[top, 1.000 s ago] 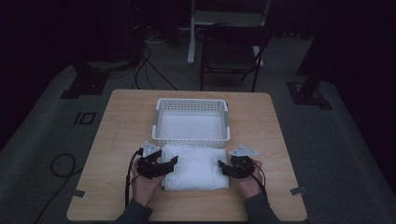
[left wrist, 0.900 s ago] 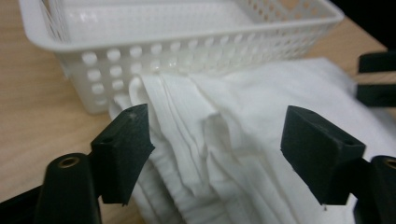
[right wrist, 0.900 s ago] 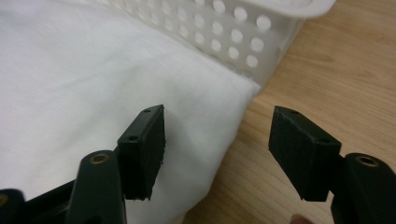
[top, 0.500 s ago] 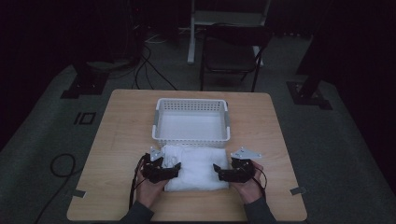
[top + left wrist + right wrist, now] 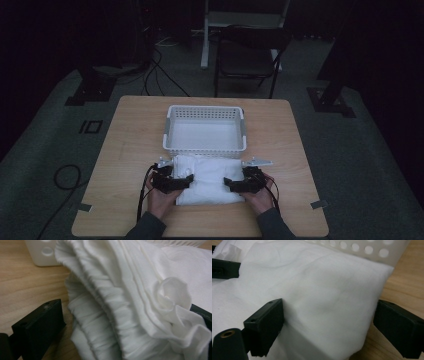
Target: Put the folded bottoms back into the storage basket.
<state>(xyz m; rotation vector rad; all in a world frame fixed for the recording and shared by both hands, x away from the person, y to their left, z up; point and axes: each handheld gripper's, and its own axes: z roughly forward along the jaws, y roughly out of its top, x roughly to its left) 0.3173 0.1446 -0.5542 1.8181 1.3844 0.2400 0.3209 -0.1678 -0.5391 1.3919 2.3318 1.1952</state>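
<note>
The folded white cloth bundle (image 5: 208, 179), soft, light and floppy, lay at the tabletop's (image 5: 130, 130) 6 o'clock, best gripped at its thick side folds, which the left tongs (image 5: 184, 182) and right tongs (image 5: 229, 184) straddled, jaws agape, gripping nothing.

You have no lettering to read here: no label, brand, number or sign on anything in front of you.
</note>
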